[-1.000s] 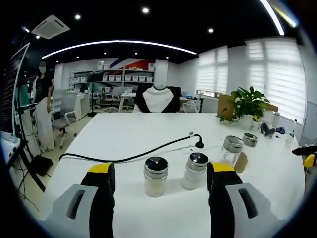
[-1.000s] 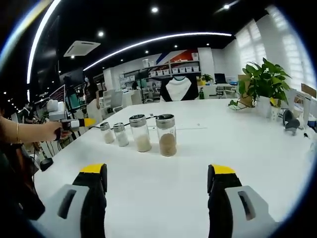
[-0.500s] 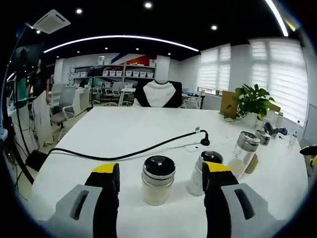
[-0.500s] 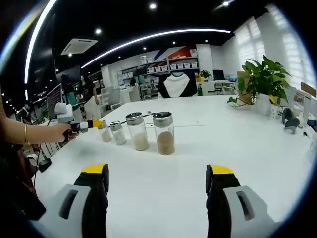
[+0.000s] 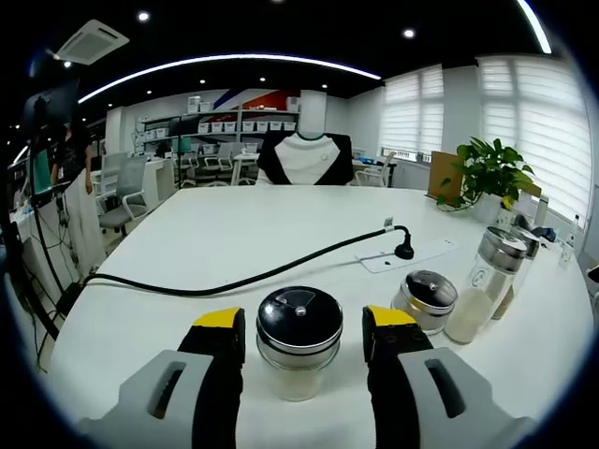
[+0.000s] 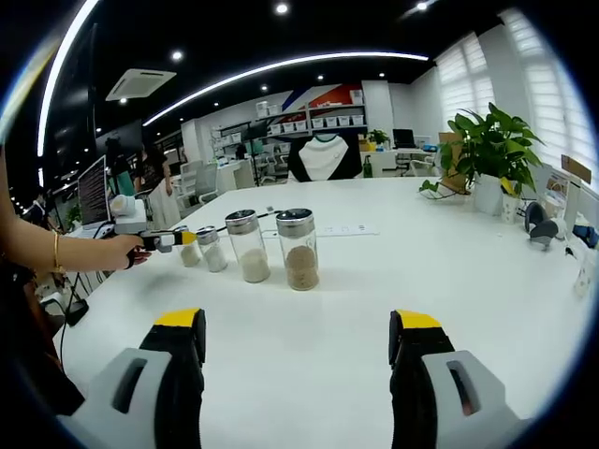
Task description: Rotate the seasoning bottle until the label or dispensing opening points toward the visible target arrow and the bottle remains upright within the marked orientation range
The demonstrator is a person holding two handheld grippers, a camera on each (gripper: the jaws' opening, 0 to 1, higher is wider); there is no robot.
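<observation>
In my left gripper view, the left gripper point(image 5: 301, 327) stands wide open with its yellow-tipped jaws either side of the nearest bottle point(image 5: 299, 341), which sits upright between them; I cannot tell whether either jaw touches the glass. That bottle has a black cap and pale contents, and it stands near the table's point(image 5: 215, 243) near edge. Just to its right is a second bottle point(image 5: 424, 299) with a dark cap, then a taller jar point(image 5: 487, 285) with pale contents, and a fourth jar point(image 5: 513, 271) mostly hidden behind it. A black cable point(image 5: 234, 279) runs across the table from the left edge to a small plug point(image 5: 404, 251) beside a flat white strip point(image 5: 412, 254). A plant point(image 5: 491, 173) stands toward the far right corner.

In my right gripper view, the right gripper point(image 6: 298, 341) is wide open and holds nothing, over bare table. Farther on, the same row shows side-on: the brown-filled jar point(image 6: 297, 249) nearest, the pale-filled jar point(image 6: 246, 246) next, then two small bottles. The left gripper reaches in at the far end of that row, held by a hand point(image 6: 117, 253) wearing a bracelet.
</observation>
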